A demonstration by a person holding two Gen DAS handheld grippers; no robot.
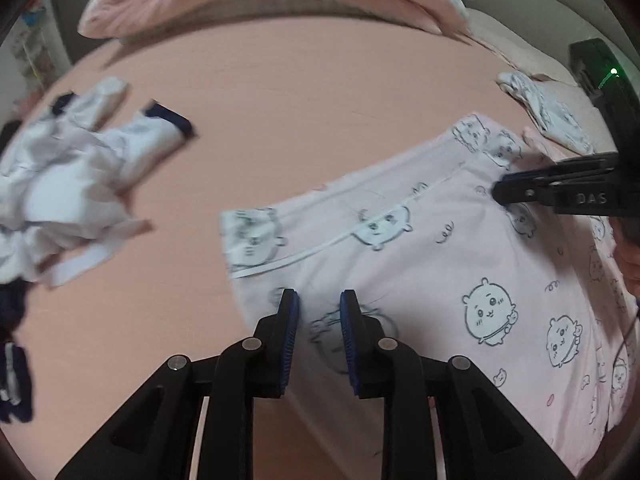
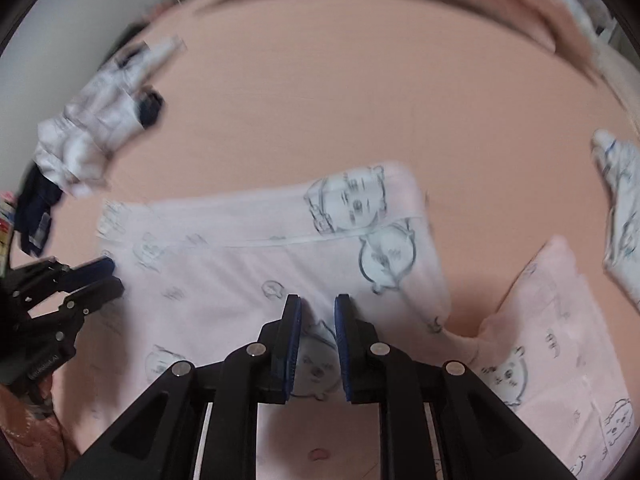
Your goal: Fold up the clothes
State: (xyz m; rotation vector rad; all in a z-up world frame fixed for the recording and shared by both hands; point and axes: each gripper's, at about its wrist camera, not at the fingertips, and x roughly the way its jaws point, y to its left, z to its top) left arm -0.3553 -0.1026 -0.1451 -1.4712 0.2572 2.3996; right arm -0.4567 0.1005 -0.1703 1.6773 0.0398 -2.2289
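- White and navy garment (image 1: 72, 184) lay crumpled at the far left of the bed (image 1: 320, 92), well apart from my work.
- Pink printed garment (image 1: 420, 264) lay spread on the bed sheet, directly under both tools.
- My left tool (image 1: 319, 300) pointed down over the garment's left part, fingers slightly apart, nothing clamped.
- My right tool (image 2: 318, 304) hung over its middle, fingers slightly apart, gripping nothing.
- Small white printed piece (image 2: 620, 208) lay at far right.
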